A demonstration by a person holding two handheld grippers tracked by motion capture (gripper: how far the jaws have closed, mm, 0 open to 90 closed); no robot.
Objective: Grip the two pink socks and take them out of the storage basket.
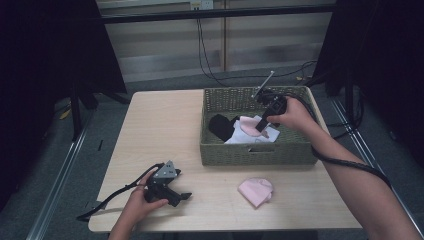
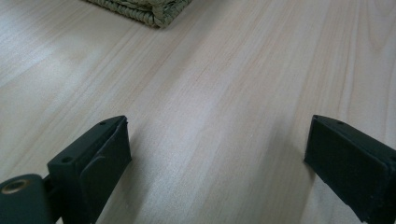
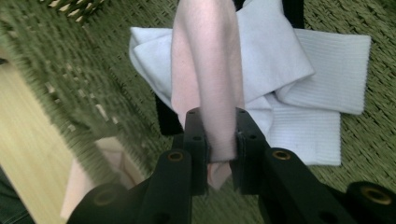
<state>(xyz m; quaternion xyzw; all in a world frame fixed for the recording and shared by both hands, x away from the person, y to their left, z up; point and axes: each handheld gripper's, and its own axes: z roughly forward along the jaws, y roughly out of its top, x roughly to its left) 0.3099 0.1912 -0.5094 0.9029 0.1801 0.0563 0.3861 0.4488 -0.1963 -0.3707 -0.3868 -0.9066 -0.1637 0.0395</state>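
the landmark is the green woven rectangular basket [image 1: 257,150], which stands on the right half of the pale wood-grain table [image 1: 165,130].

nearest the person, the left gripper [image 1: 176,196] rests on the table, in front of the basket and well to its left. a hand [image 1: 140,204] holds it low over the wood. in the left gripper view its jaws stand wide apart with bare table between them and nothing held; a corner of the basket [image 2: 140,9] shows at the top edge.

a folded pale pink sock [image 1: 256,190] lies flat on the table just in front of the basket's front wall, toward its right end.

inside the basket, the right gripper [image 1: 261,128] points down over the middle of the floor, held by the right hand [image 1: 292,116]. in the right gripper view its jaws are closed tight on a second pale pink sock [image 3: 208,70], which hangs lengthwise between them above the basket floor. under that sock, folded white ribbed socks [image 3: 303,74] lie on the woven floor. a black sock [image 1: 220,126] lies at the left of the white ones, still inside the basket.

a black cable [image 1: 345,162] trails from the right gripper over the basket's right wall.
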